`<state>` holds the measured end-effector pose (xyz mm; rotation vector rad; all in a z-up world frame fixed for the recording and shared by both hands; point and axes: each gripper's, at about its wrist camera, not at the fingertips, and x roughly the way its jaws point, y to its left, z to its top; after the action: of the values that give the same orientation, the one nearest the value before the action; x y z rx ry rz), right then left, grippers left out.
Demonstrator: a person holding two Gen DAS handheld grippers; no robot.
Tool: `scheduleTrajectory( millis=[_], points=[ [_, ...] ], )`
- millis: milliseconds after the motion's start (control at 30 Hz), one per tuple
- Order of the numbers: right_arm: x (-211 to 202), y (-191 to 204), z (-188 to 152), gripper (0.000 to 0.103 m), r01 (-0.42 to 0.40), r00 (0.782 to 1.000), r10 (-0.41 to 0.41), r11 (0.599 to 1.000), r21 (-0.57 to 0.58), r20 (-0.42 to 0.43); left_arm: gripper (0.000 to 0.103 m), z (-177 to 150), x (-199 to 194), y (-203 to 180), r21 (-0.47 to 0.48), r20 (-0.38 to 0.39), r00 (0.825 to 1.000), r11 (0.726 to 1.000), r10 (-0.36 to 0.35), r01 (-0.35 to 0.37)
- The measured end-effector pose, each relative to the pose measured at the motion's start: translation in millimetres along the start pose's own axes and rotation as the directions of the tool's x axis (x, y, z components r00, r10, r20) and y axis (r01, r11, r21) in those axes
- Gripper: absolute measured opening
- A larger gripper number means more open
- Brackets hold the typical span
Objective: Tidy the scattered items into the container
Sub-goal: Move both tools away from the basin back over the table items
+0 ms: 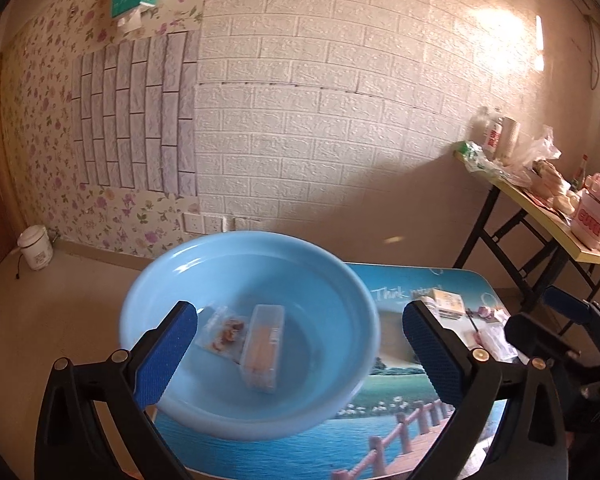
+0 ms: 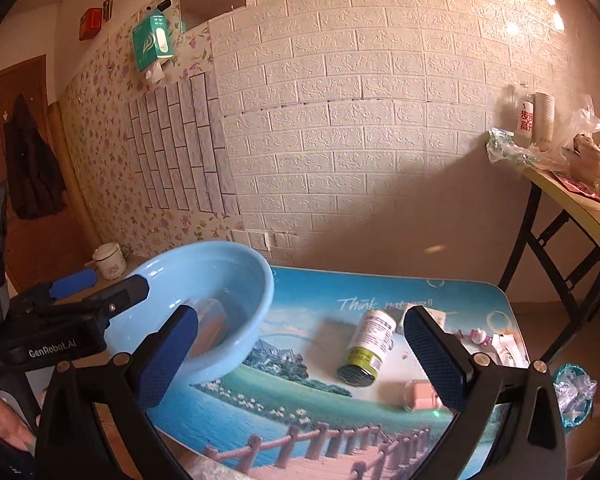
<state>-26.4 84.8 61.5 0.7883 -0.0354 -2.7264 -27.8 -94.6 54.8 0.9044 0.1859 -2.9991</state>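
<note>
A light blue basin [image 1: 332,280] stands at the left end of a low table with a landscape print [image 1: 380,420]. In it lie a clear plastic box with orange contents [image 1: 262,348] and a small bag of snacks [image 1: 224,328]. My left gripper [image 1: 300,356] is open and empty, hanging over the basin. In the right wrist view, a green-and-white jar [image 2: 368,346] lies on its side on the table [image 2: 284,400], with a pink box [image 2: 420,394] near it. My right gripper [image 2: 302,356] is open and empty, above the table right of the basin [image 2: 260,280]. The left gripper [image 2: 100,286] shows there too.
Small packets [image 2: 508,348] and a carton [image 1: 448,302] lie at the table's right end. A folding side table [image 2: 572,200] with bottles, cups and bags stands to the right. A rice cooker [image 1: 36,248] sits on the floor at left, and a lined bin [image 2: 572,396] at right.
</note>
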Motion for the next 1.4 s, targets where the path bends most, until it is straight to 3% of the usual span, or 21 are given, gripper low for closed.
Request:
scheduleTrajectory(
  millis=[467, 667, 1100, 1400],
  points=[
    [-42, -64, -22, 0.103, 0.075, 0.997, -0.078, 0.991, 0.109, 0.026, 0.103, -14, -10, -65, 0.056, 0.0, 0.997, 0.996, -0.076, 0.075],
    [-48, -75, -30, 0.103, 0.122, 0.991, -0.126, 0.987, 0.102, 0.034, 0.103, -19, -6, -73, 0.057, -0.022, 0.996, 0.994, -0.09, 0.091],
    [-61, -96, -27, 0.103, 0.144, 0.986, -0.156, 0.977, 0.155, 0.067, 0.103, -23, -14, -65, 0.042, 0.007, 0.997, 0.996, -0.082, 0.082],
    [-54, -93, -30, 0.103, 0.148, 0.986, -0.156, 0.979, 0.14, 0.051, 0.103, -28, -7, -62, 0.032, -0.017, 0.997, 0.996, -0.081, 0.082]
  ],
)
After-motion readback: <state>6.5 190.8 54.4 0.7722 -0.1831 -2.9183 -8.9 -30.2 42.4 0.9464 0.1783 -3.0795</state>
